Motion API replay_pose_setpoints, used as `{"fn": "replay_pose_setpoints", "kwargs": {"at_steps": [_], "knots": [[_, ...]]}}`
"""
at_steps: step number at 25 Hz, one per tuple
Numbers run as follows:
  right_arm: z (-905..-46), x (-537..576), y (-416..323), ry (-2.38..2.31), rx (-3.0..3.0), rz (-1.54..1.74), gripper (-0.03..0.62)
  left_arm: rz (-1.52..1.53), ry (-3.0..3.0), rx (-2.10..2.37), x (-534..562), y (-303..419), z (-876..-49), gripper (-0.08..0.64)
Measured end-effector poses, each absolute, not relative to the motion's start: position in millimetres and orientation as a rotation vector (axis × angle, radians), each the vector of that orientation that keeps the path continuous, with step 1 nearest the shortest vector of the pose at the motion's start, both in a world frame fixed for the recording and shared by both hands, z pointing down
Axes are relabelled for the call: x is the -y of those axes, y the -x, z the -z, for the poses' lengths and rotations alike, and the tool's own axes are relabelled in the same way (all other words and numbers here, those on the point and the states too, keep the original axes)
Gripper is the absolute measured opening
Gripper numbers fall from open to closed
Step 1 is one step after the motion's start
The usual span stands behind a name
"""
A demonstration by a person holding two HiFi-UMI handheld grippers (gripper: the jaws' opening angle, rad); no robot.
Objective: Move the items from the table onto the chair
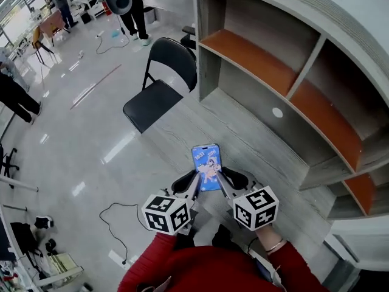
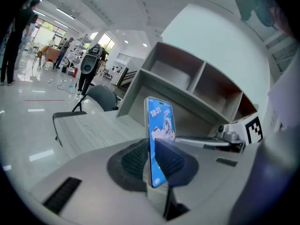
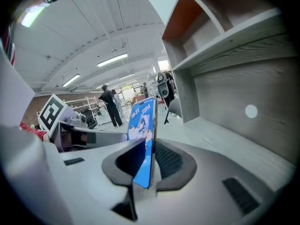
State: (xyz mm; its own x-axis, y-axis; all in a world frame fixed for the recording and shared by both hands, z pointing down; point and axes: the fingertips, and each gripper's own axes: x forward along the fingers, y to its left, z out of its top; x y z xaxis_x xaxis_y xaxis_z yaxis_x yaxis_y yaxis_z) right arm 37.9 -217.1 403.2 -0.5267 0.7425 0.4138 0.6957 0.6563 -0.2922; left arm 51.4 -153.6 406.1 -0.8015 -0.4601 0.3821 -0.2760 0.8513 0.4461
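A smartphone [image 1: 205, 158] with a lit blue screen is held above the grey wooden table [image 1: 255, 140], between both grippers. My left gripper [image 1: 197, 180] is shut on the phone's left edge, and my right gripper [image 1: 220, 180] is shut on its right edge. In the left gripper view the phone [image 2: 158, 130] stands edge-on between the ribbed pads. The right gripper view shows the phone [image 3: 143, 130] clamped the same way. A black folding chair [image 1: 159, 91] stands on the floor past the table's far left end, its seat bare.
A large shelf unit [image 1: 285, 72] with orange-lined compartments stands on the table's right side. Cables [image 1: 115, 224] lie on the shiny floor to the left. Several people stand far off, one [image 1: 130, 8] behind the chair.
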Motion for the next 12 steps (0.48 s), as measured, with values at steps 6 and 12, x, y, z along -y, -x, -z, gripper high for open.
{"fn": "replay_pose_setpoints", "kwargs": {"at_steps": [6, 12], "knots": [[-366.5, 127.2, -29.3, 1.191, 2.408, -0.088, 0.074, 0.49, -0.525, 2.631, 64.2, -46.4, -366.2, 0.054], [-362.0, 31.6, -38.8, 1.31, 2.359, -0.043, 0.074, 0.523, -0.393, 2.684, -30.5, -59.5, -361.1, 0.054]]}}
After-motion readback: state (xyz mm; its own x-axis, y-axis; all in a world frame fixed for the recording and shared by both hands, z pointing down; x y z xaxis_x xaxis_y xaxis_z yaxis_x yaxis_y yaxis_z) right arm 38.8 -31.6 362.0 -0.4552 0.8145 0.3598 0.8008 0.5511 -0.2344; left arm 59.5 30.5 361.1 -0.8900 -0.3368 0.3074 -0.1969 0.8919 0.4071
